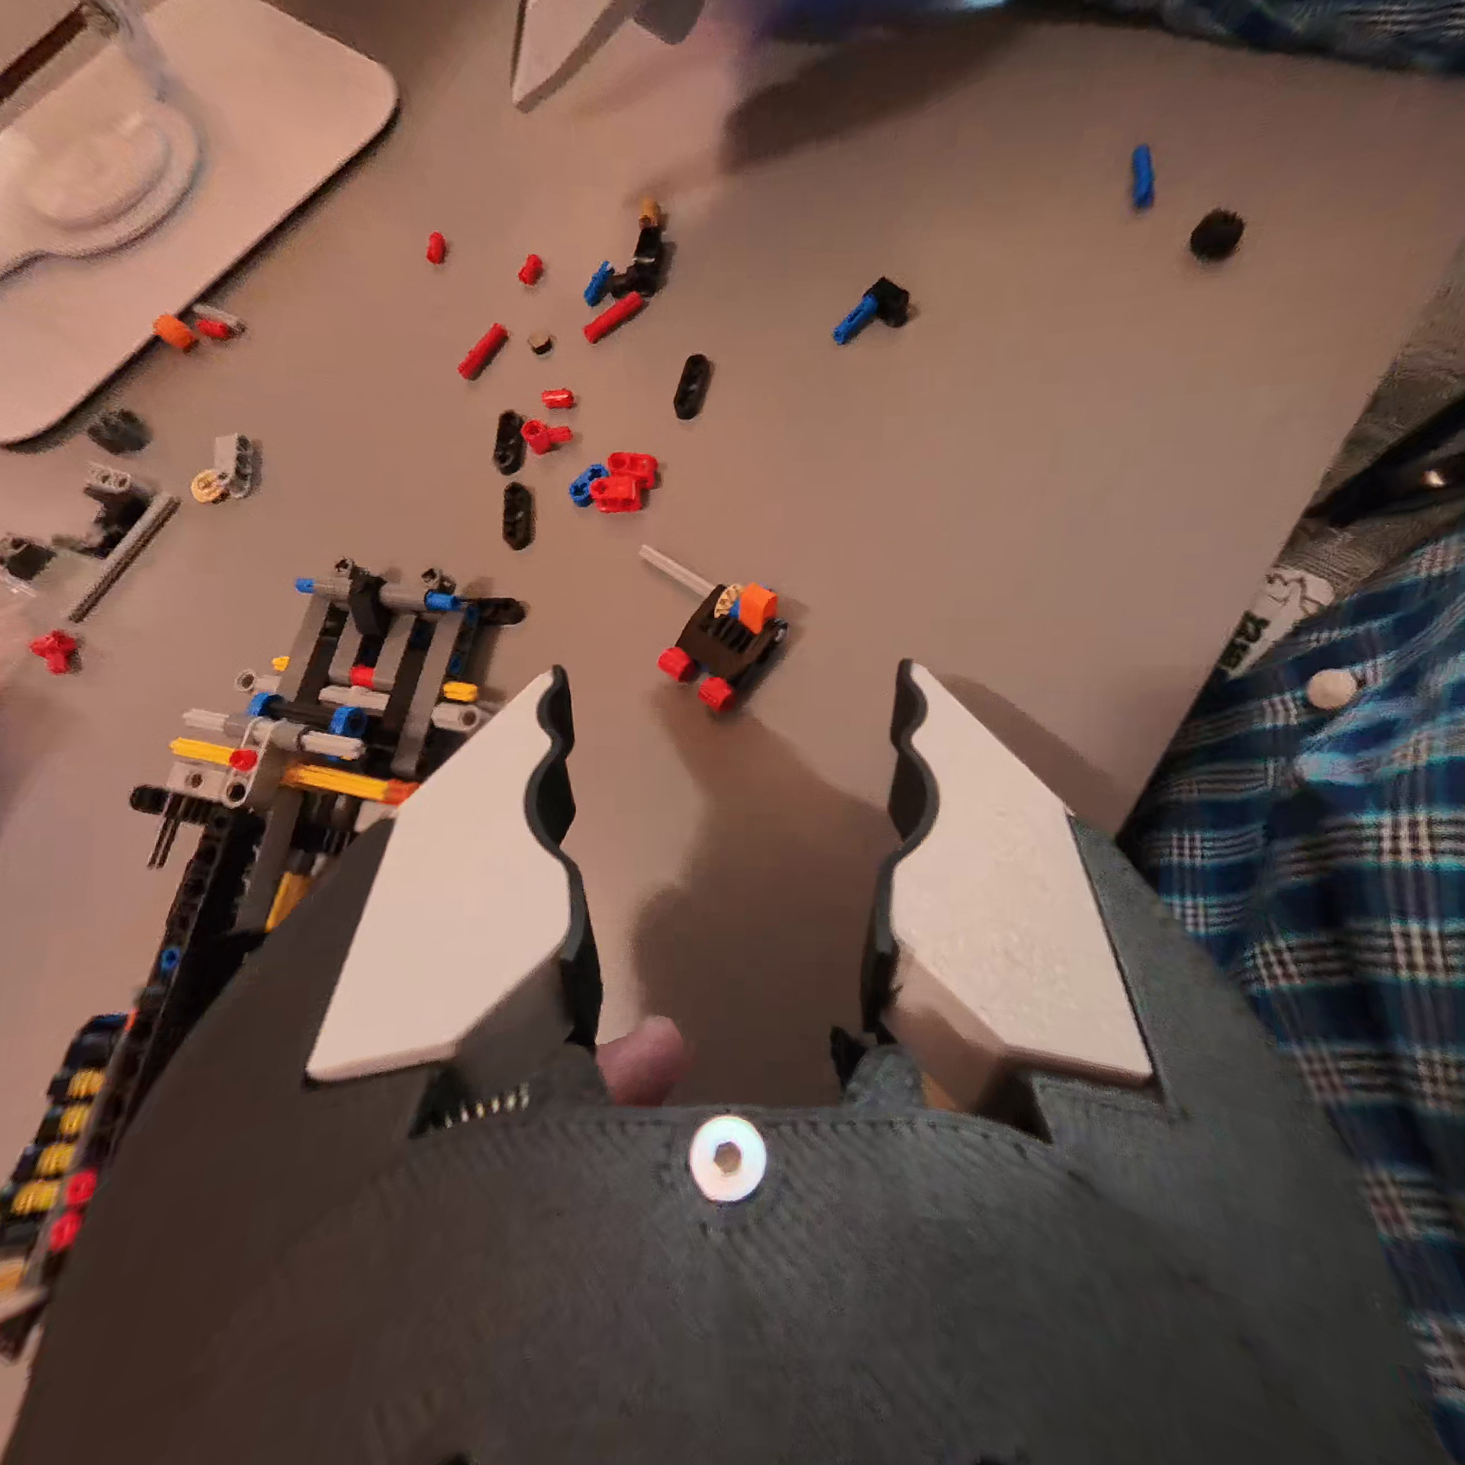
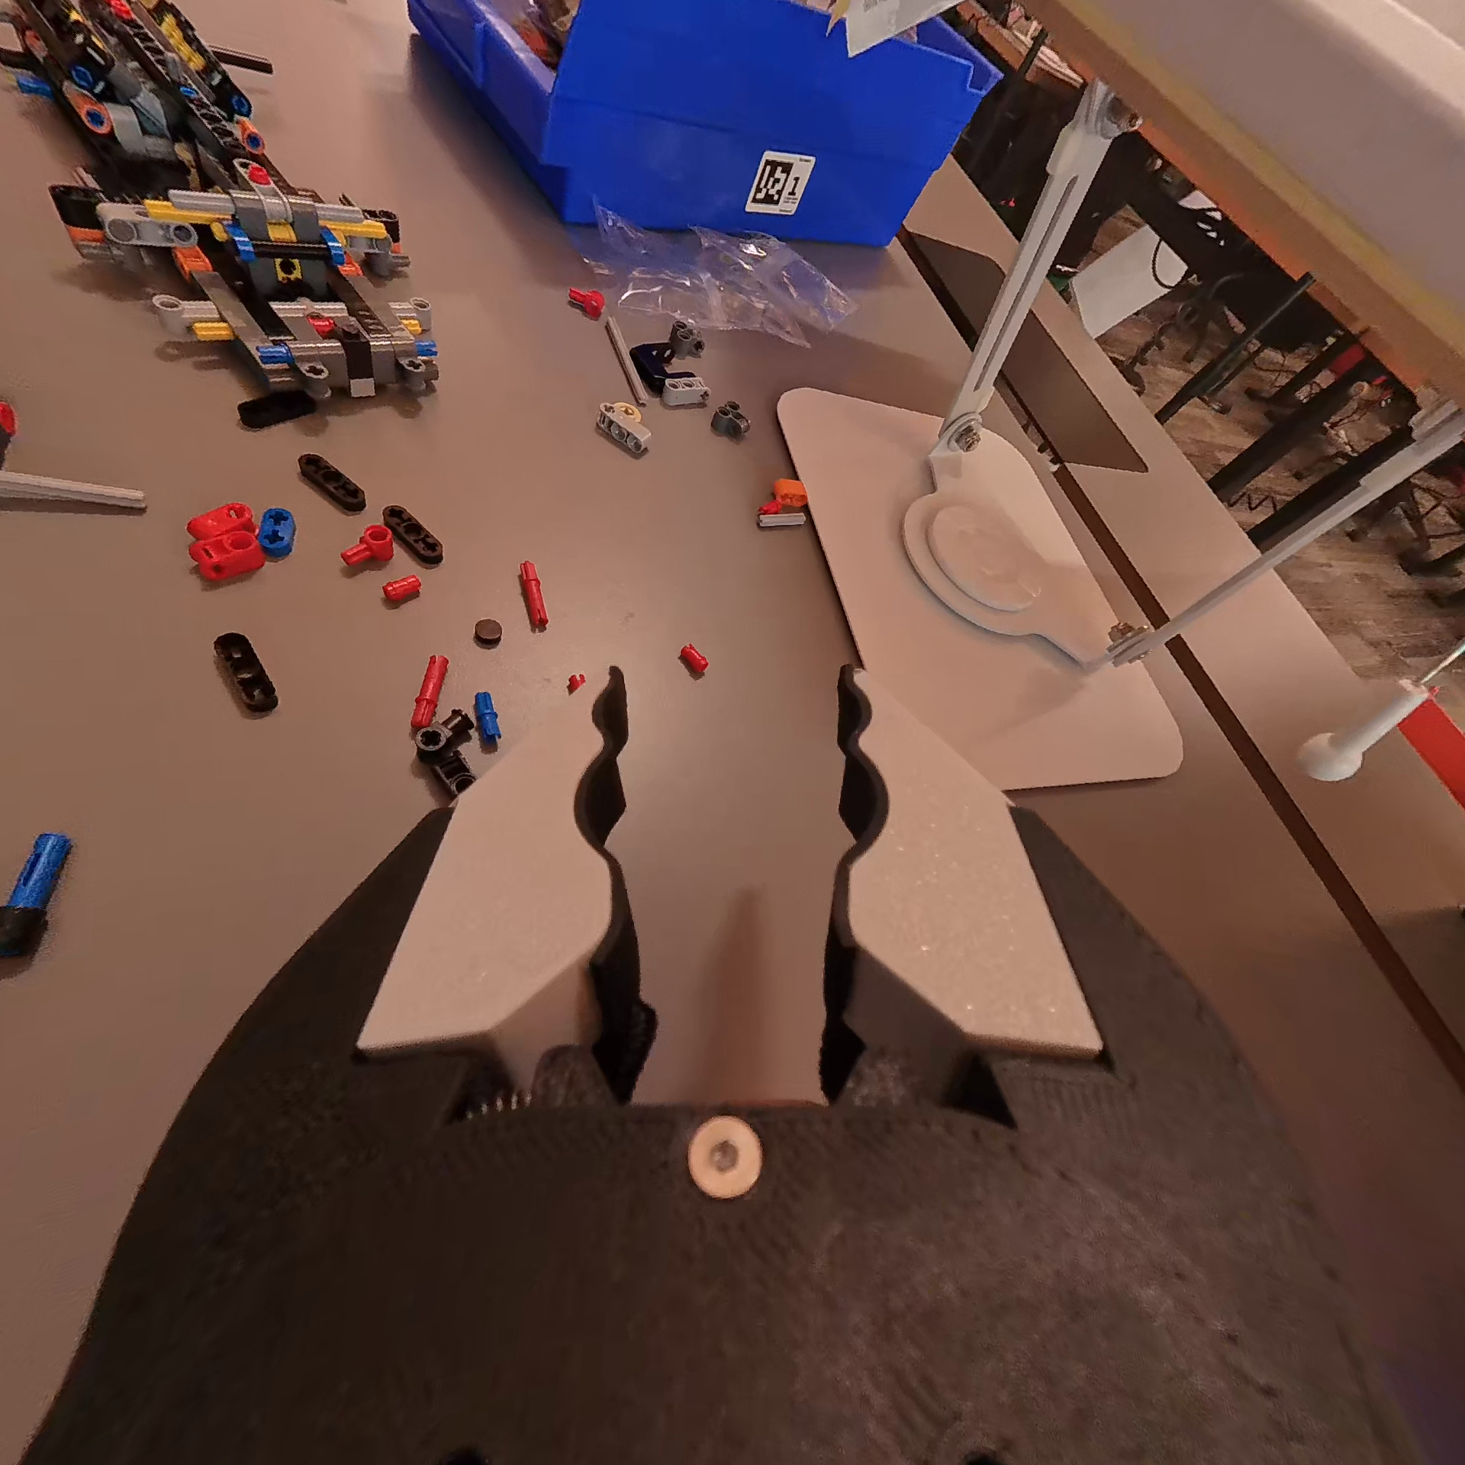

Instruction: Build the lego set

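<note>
Left wrist view shows your left gripper (image 1: 729, 682) spread wide and empty above the grey tabletop (image 1: 991, 476), aimed at the small black sub-assembly with red pegs and an orange block (image 1: 729, 634). Your right gripper (image 2: 725, 686) is likewise parted, holding nothing, over scattered red pins (image 2: 694, 658). The long grey, black and yellow Technic chassis (image 2: 262, 262) lies to the far left of the right view, beside the blue plastic bin (image 2: 713, 119). You would likely do best to lower squarely and straddle the sub-assembly's black body, not its thin grey axle (image 1: 674, 569), closing gently so the pegs don't pop loose.
</note>
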Tool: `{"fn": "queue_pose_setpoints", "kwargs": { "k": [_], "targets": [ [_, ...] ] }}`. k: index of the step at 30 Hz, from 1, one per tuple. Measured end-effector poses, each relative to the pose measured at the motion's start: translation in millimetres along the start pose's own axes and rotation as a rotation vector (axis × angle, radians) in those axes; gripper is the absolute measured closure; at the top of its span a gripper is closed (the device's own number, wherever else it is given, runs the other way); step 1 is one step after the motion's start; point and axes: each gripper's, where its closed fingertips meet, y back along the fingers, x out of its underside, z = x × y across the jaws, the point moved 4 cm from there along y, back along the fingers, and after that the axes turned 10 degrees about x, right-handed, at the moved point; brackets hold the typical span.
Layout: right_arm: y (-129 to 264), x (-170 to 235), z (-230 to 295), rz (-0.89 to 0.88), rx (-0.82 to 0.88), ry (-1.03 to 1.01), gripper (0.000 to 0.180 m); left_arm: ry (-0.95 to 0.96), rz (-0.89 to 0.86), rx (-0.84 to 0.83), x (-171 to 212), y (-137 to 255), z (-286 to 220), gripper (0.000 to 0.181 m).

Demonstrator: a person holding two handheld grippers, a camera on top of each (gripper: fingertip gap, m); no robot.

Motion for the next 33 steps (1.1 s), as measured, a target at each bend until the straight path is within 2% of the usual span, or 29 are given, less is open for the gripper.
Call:
{"fn": "queue_pose_setpoints", "kwargs": {
  "k": [5,11,16,19,22,28,33],
  "targets": [
    [-2,0,3,0.006,-0.005,0.012,0.128,0.137,-0.036,-0.073,-6,-3,-12,0.103],
    [-1,0,2,0.006,0.0,0.01,0.129,0.151,0.044,-0.167,0,-14,-11,0.11],
    [-2,1,4,0.014,0.0,0.023,0.129,0.174,0.086,-0.139,-1,-26,-8,0.126],
    [-2,0,4,0.014,0.001,0.025,0.129,0.177,0.1,-0.132,-1,-33,-7,0.128],
    [-3,1,4,0.019,-0.001,0.027,0.129,0.163,0.097,-0.148,-3,-35,-1,0.143],
    [-3,3,3,0.024,-0.005,0.018,0.129,0.108,0.119,-0.103,-6,-38,3,0.144],
    [-4,4,5,0.027,-0.015,0.022,0.129,-0.004,0.129,0.01,-6,-38,-4,0.144]
  ]
}}
